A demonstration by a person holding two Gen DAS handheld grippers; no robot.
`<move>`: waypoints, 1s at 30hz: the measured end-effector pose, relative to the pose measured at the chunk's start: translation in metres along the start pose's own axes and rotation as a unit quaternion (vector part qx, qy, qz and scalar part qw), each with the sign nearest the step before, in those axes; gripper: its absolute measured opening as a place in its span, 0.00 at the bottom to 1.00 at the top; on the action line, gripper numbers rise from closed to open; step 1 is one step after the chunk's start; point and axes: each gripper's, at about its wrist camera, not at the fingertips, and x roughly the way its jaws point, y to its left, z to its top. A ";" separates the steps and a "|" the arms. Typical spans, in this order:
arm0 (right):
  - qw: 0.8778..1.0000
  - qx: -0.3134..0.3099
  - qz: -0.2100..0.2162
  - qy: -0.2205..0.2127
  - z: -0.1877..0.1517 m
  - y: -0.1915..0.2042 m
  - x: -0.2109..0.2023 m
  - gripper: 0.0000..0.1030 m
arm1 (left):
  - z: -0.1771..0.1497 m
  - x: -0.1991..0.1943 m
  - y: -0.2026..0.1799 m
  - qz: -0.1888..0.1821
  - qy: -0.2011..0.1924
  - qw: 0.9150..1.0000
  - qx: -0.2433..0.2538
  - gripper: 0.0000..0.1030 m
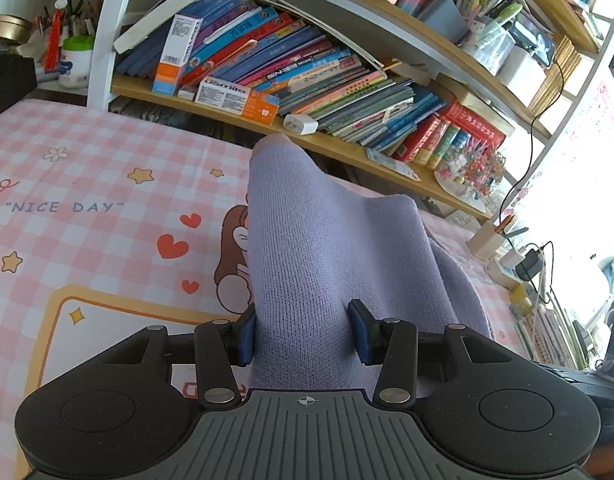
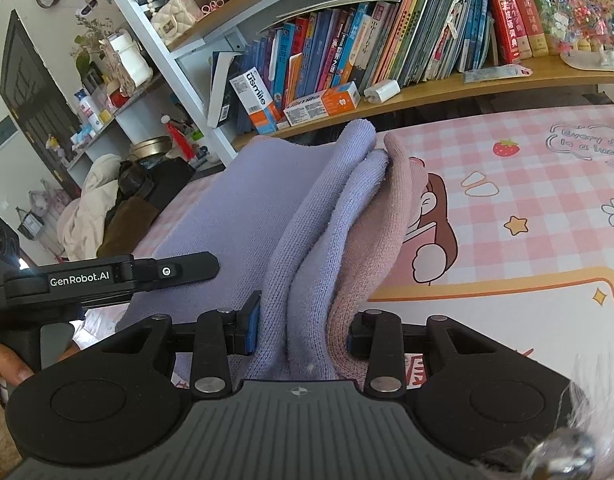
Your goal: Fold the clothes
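Lilac knit garment [image 1: 319,248] pinched in both grippers' jaws, its pink underside [image 2: 371,248] only in the right view.

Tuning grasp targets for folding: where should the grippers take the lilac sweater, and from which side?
Grip the lilac sweater at its bunched edge folds, coming in from the near side, low over the table. Both the left gripper and right gripper already pinch there, where gathered layers fill the jaws.

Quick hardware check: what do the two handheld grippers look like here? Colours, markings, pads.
Both match: the left gripper and right gripper have matte black linkage arms with silver pivot pins, two round black housings, and a grey ribbed centre plate with a small crosshair mark. Jaws carry blue pads. The right wrist view shows the left unit's black body printed "GenRobot.AI" in white. No cables visible.
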 end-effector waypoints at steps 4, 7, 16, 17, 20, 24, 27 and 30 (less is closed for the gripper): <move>1.000 0.000 -0.006 -0.001 0.002 0.008 0.009 0.33 | 0.004 0.002 0.012 -0.007 0.000 1.000 -0.002 0.43; 1.000 0.001 -0.014 -0.004 0.003 0.017 0.018 0.33 | 0.010 0.004 0.026 -0.015 0.001 1.000 -0.002 0.43; 0.999 -0.004 -0.046 -0.019 0.010 0.063 0.051 0.33 | 0.037 0.006 0.079 -0.045 0.006 0.999 0.000 0.43; 0.999 -0.004 -0.049 -0.019 0.010 0.067 0.055 0.33 | 0.039 0.006 0.085 -0.047 0.007 0.999 0.000 0.43; 0.998 -0.005 -0.057 -0.019 0.010 0.080 0.068 0.33 | 0.044 0.008 0.103 -0.055 0.010 0.998 -0.001 0.43; 0.998 -0.007 -0.066 -0.019 0.011 0.097 0.084 0.33 | 0.050 0.011 0.125 -0.064 0.012 0.998 0.000 0.43; 0.997 -0.009 -0.072 -0.024 0.012 0.109 0.093 0.33 | 0.056 0.012 0.139 -0.072 0.012 0.997 -0.001 0.43; 0.997 -0.013 -0.076 -0.028 0.013 0.118 0.102 0.33 | 0.061 0.013 0.151 -0.080 0.011 0.997 -0.002 0.43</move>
